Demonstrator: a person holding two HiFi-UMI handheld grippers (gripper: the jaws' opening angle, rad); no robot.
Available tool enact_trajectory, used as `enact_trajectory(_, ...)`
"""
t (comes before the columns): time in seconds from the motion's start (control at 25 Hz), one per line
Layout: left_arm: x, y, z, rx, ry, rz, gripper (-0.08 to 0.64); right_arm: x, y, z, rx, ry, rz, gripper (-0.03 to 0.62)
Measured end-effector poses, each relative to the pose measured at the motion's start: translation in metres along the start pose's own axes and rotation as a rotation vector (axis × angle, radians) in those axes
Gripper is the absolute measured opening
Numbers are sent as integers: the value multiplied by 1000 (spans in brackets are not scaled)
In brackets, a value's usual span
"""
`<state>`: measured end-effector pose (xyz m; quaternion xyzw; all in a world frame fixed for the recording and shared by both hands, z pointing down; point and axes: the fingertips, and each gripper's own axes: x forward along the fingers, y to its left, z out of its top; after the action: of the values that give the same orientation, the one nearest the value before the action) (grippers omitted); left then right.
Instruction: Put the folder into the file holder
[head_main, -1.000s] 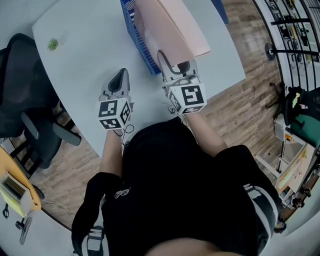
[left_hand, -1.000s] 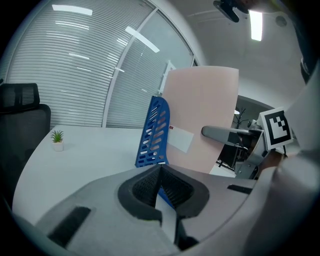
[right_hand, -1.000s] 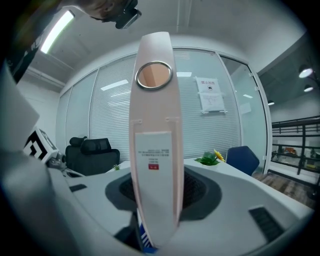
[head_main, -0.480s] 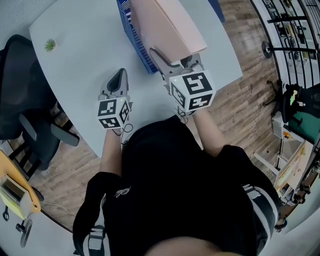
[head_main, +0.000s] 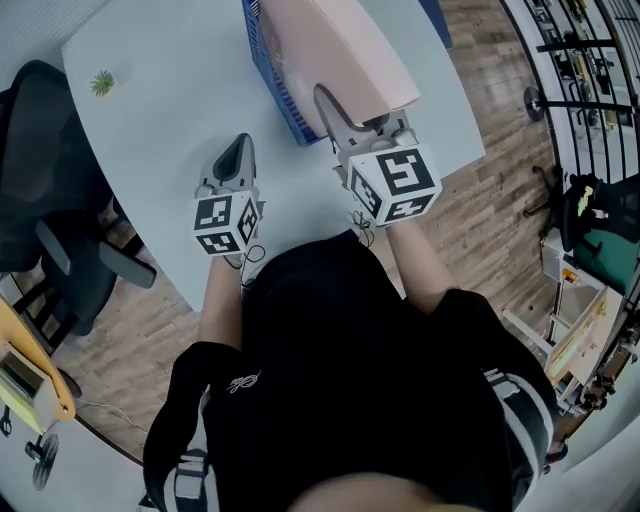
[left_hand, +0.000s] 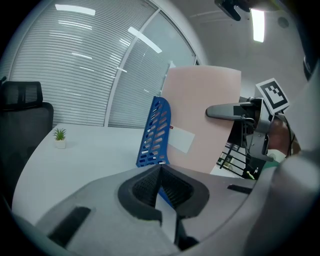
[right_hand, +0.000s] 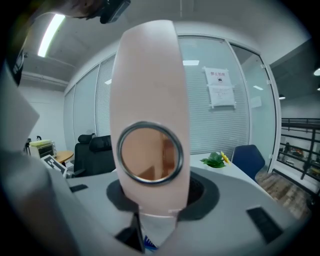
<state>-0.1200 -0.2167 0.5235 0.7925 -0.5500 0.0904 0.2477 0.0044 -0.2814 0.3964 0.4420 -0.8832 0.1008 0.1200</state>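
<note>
Since a second ago the right gripper (head_main: 365, 125) has come up a little and drifted rightward in the head view, so its marker cube (head_main: 393, 185) looks nearer. Its fingers (head_main: 335, 115) have just been closing. The left gripper (head_main: 238, 150) has not stirred.

Nearest stands the person in a black top (head_main: 350, 380), both forearms reaching out over the near edge of the pale tabletop (head_main: 170, 130). The left gripper hangs over bare tabletop with its fingers (left_hand: 145, 187) pressed together and nothing between them. The right gripper, beside it and a bit further out, pinches the rounded spine of the pink folder (head_main: 340, 45). In the right gripper view the spine fills the gap between the dark pads, and its metal ring hole (right_hand: 150, 152) sits just above them.

The folder stands upright and runs away from the person. It sits hard against the blue perforated file holder (head_main: 278, 95), on the holder's right in the head view. Whether its bottom edge sits inside the holder I cannot tell. A white label (left_hand: 181, 140) shows on its side.

Further off, a small potted plant (head_main: 102, 83) stands alone near the tabletop's far left edge, well apart from the holder. A black office chair (head_main: 35, 170) is just beside that side of the tabletop. Slatted blinds (left_hand: 75, 60) cover the windows beyond.
</note>
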Motion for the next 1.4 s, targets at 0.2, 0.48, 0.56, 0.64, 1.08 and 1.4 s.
enact_trajectory(0.2,-1,4,3,1,-9,8,6,-8,1,3,1,-85,-41,143)
enact_trajectory(0.48,0,0,4,11,-13,9,6,-13,-9,3,78,-148,-91,143)
enact_trajectory(0.56,1,-1,4,12,-12,8,6,-12,-8,0,80,-144,-94,144)
enact_trajectory(0.64,1,0,4,12,-11,8,6,-10,-7,-4,82,-139,-98,144)
enact_trajectory(1.08,1,4,-1,7,-2,12,6,-1,-5,-23,75,-115,-105,144)
enact_trajectory(1.4,2,7,-6,0,10,17,6,8,-5,-46,71,-59,-96,149)
